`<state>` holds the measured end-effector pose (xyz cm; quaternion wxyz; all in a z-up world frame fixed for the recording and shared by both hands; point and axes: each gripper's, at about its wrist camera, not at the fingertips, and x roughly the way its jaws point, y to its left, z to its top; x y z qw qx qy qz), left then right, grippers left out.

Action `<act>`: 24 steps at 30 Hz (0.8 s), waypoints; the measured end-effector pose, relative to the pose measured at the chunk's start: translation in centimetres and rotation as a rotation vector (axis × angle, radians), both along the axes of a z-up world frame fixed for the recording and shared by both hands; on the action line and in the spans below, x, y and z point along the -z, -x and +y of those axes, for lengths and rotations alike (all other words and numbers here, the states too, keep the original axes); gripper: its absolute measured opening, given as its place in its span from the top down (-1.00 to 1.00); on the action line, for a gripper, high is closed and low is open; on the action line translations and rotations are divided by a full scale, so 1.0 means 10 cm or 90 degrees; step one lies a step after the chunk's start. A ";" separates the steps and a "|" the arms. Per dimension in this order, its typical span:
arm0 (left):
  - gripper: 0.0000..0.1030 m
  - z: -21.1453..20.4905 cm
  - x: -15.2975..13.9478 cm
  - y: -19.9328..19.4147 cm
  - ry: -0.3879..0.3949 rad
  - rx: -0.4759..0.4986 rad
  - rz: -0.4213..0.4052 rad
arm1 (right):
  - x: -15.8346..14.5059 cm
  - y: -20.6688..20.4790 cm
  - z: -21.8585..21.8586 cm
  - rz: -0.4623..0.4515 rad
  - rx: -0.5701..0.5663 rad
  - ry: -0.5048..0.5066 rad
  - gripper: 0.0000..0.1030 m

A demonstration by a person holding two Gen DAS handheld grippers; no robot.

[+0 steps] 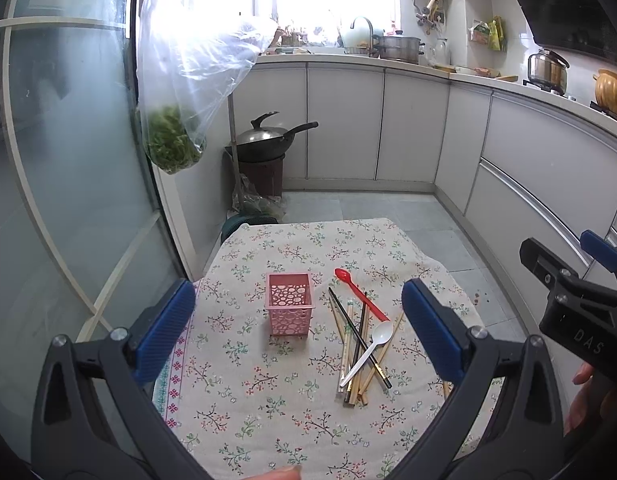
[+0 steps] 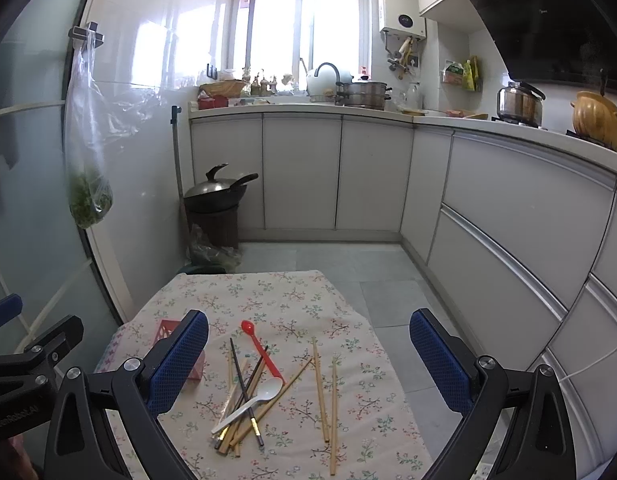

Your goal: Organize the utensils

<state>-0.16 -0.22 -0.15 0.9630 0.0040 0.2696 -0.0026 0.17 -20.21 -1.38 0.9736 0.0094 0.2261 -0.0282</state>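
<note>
Chopsticks (image 1: pixel 358 354) lie in a loose crossed heap on the floral tablecloth (image 1: pixel 268 392), wooden ones mixed with a couple of dark ones, and a white plastic spoon (image 1: pixel 368 350) rests on top of the heap with its bowl toward the far side. A red spoon (image 1: pixel 360 294) lies at the far edge of the pile, its handle running into the sticks. Two more wooden chopsticks (image 2: pixel 326 396) lie apart on the right side of the cloth, roughly parallel. To the left of the heap, clearly separate from it, a pink perforated holder (image 1: pixel 289 304) stands upright and looks empty. The left gripper (image 1: pixel 298 334) hovers above the cloth with its blue pads spread wide, holder and heap framed between them, nothing grasped. The right gripper (image 2: pixel 308 364) hangs over the heap, jaws equally wide apart and holding nothing; its left pad partly hides the holder. Beyond the table are grey floor tiles, white cabinets (image 2: pixel 304 172), a wok (image 1: pixel 268 140) on a brown bin, and a hanging plastic bag of greens (image 1: pixel 174 120).
</note>
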 end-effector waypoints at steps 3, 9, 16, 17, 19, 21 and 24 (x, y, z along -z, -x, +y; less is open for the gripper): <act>-0.99 -0.01 0.00 0.00 0.000 0.000 0.000 | -0.01 0.00 0.00 -0.002 0.000 0.000 -0.98; -0.99 -0.02 0.00 -0.01 0.002 0.001 0.002 | -0.03 -0.01 0.01 -0.004 0.001 -0.002 -0.98; -0.99 -0.02 0.00 -0.01 0.003 0.003 0.000 | -0.01 0.00 0.00 -0.005 -0.001 -0.004 -0.98; -0.99 -0.01 0.00 0.00 0.004 0.003 0.000 | -0.02 0.00 0.00 -0.006 -0.001 -0.004 -0.98; -0.99 0.00 0.00 -0.01 0.004 0.002 0.000 | -0.02 0.00 0.00 -0.006 -0.001 -0.005 -0.98; -0.99 0.00 0.00 -0.01 0.005 0.002 0.000 | -0.02 0.00 0.00 -0.005 -0.001 -0.005 -0.98; -0.99 0.00 -0.01 -0.01 0.004 0.003 0.000 | -0.02 0.00 0.00 -0.005 -0.002 -0.005 -0.98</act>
